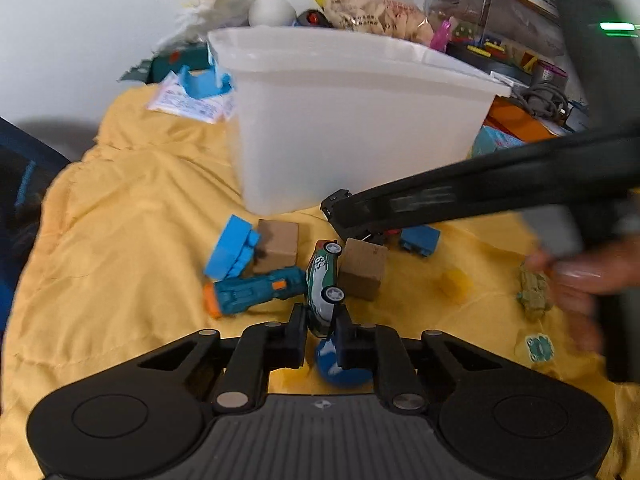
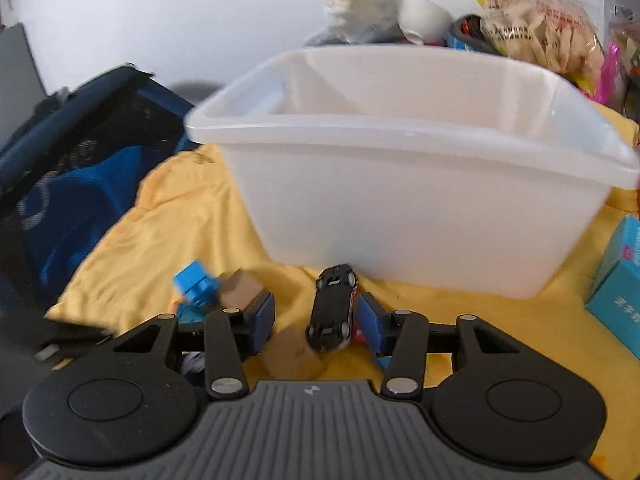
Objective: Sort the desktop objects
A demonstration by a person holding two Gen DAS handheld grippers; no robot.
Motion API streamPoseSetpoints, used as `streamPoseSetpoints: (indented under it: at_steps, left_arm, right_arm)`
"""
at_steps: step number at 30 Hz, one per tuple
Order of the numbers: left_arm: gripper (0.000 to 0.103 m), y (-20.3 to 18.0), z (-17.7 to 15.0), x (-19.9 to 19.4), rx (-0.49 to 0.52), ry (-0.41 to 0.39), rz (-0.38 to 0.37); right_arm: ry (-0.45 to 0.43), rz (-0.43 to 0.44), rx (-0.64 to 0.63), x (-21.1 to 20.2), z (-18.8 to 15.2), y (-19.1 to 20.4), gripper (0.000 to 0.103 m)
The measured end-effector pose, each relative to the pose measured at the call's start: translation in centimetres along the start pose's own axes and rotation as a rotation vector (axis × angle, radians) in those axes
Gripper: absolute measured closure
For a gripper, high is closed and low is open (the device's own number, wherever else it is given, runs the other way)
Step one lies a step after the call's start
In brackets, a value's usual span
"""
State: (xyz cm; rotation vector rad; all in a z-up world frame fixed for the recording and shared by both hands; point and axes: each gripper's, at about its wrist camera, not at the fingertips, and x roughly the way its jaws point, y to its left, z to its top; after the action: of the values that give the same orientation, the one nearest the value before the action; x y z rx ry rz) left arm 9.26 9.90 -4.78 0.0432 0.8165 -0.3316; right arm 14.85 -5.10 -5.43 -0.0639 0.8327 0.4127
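While the left gripper (image 1: 321,322) is clamped tight on one green-and-white toy car (image 1: 323,286), tipped on its side, two brown cubes (image 1: 278,245) flank it, beside two blue blocks (image 1: 231,253) and one teal toy (image 1: 256,289) on crumpled yellow cloth (image 1: 120,208). One translucent plastic bin (image 1: 352,120) stands far behind (smooth, square-rimmed).

From the right wrist, the right gripper (image 2: 316,326) stands half open around one black toy car (image 2: 334,307), its right pad just beside it; open cloth lies left.

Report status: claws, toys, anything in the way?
Left claw shut on green car. Right claw open around black car, not gripping. White bin just behind; blocks crowd both.
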Motion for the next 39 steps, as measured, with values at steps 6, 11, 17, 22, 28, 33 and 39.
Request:
streamPoseSetpoints:
  at_steps: [6,11,17,22,28,33,39]
  left_arm:
    - [0.087,-1.8,-2.2,-3.8,0.051,-0.025,0.02]
    - [0.087,-3.8,-5.0,-4.6,0.145,0.02,0.037]
    - [0.085,-5.6,-7.1,-4.1,0.227,0.063,0.07]
    - [0.077,-7.4,-7.5,-4.2,0.282,0.071,0.056]
    - [0.058,-9.9,-7.8,-4.8,0.369,0.053,-0.009]
    - [0.058,-8.8,-7.7,-5.4,0.247,0.076,-0.053]
    - [0.058,-7.7,-7.7,-6.0,0.203,0.072,0.005]
  right_arm:
    - [0.055,-0.053,-0.08,3.6,-0.5,0.5,0.065]
    - [0.004,-0.021,-0.06,2.0,-1.2,-0.5,0.074]
    - [-0.042,-0.025,-0.177,-4.3,-3.3,-1.3,0.074]
    - [0.06,-0.102,-0.353,-7.0,-7.6,-2.0,0.074]
    - [0.045,-0.189,-0.645,-7.8,-11.4,1.9,0.073]
    - [0.092,-0.094,-0.728,-8.7,-12.8,4.4,0.066]
    - [0.087,0.037,-0.602,-11.1,-13.3,4.4,0.062]
